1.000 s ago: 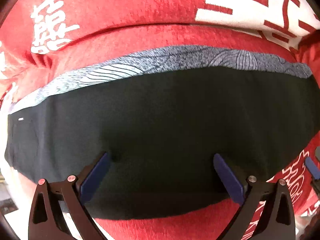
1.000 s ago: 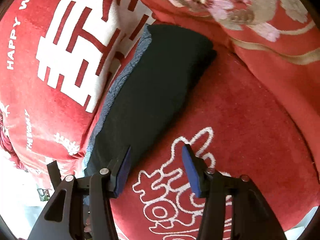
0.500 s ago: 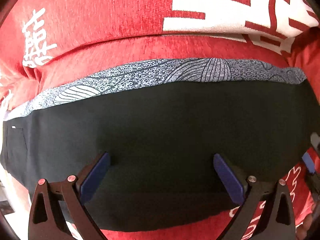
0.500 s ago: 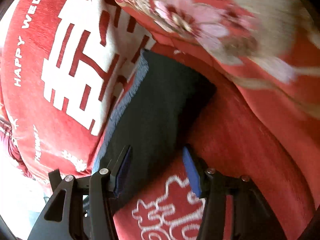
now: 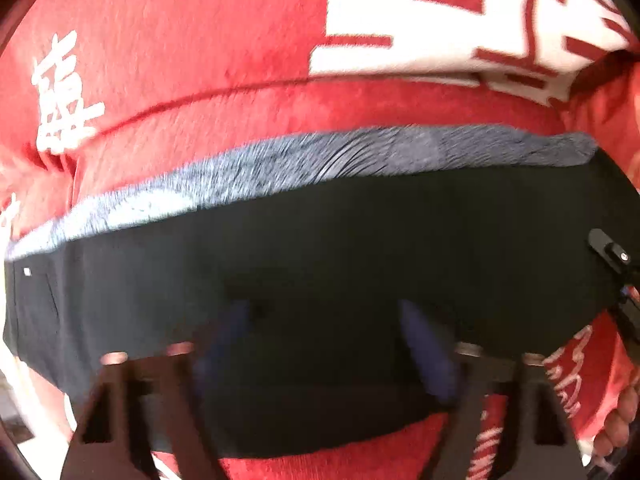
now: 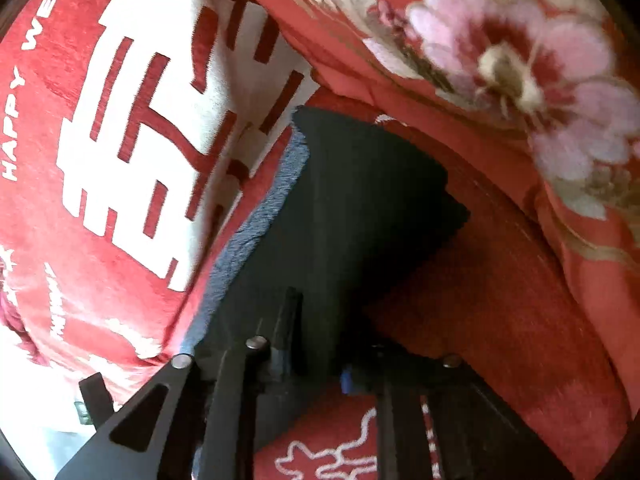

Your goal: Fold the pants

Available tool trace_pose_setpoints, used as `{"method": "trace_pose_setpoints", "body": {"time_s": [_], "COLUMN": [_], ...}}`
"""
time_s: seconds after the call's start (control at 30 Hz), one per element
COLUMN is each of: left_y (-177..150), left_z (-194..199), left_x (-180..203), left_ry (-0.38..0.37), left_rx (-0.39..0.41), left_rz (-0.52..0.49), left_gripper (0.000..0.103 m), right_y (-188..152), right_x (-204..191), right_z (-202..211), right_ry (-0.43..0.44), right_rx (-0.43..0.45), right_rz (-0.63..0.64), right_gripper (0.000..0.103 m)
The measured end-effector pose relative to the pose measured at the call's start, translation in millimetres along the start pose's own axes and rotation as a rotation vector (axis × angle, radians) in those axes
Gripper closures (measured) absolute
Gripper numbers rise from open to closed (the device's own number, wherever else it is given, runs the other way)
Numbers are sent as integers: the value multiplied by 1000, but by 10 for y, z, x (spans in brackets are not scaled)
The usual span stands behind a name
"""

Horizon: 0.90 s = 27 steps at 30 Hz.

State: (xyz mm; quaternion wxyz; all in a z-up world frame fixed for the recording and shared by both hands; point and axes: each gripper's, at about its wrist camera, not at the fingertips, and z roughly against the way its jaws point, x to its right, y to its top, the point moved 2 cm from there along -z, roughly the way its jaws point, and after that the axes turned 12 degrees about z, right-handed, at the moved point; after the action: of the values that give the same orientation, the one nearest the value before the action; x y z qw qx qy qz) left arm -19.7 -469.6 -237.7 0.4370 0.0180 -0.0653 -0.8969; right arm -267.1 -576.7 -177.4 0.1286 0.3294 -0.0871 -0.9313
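The black pants (image 5: 320, 248) lie folded into a long band on a red blanket, with a grey patterned strip (image 5: 320, 160) along their far edge. My left gripper (image 5: 324, 344) points down onto the band's near half. Its jaws are closing, blurred, still well apart, with black cloth between them. In the right wrist view the pants (image 6: 360, 200) run away from me. My right gripper (image 6: 320, 352) has its jaws closing, nearly together, with a raised ridge of black cloth pinched between them at the near end. That gripper's tip (image 5: 612, 256) also shows at the left view's right edge.
The red blanket (image 5: 180, 40) with white characters covers the surface on all sides. A red floral quilt (image 6: 500, 60) is heaped beyond the pants' far end. A person's hand (image 5: 624, 412) shows at the lower right. Pale floor (image 6: 48, 440) lies past the blanket's edge.
The right gripper has slid forward from the blanket onto the pants' end and closed on the cloth. The left gripper's jaws have narrowed from wide open, and its view has shifted slightly.
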Motion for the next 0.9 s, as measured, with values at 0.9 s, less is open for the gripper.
{"method": "trace_pose_setpoints", "body": {"time_s": [0.9], "left_y": [44], "left_z": [356], "left_x": [-1497], "left_ry": [-139], "left_rx": [58], "left_rz": [39], "left_gripper": [26], "right_y": [-508], "right_x": [-2176], "right_z": [325], "right_ry": [-76], "right_rx": [62], "right_rz": [611], "right_gripper": [87]}}
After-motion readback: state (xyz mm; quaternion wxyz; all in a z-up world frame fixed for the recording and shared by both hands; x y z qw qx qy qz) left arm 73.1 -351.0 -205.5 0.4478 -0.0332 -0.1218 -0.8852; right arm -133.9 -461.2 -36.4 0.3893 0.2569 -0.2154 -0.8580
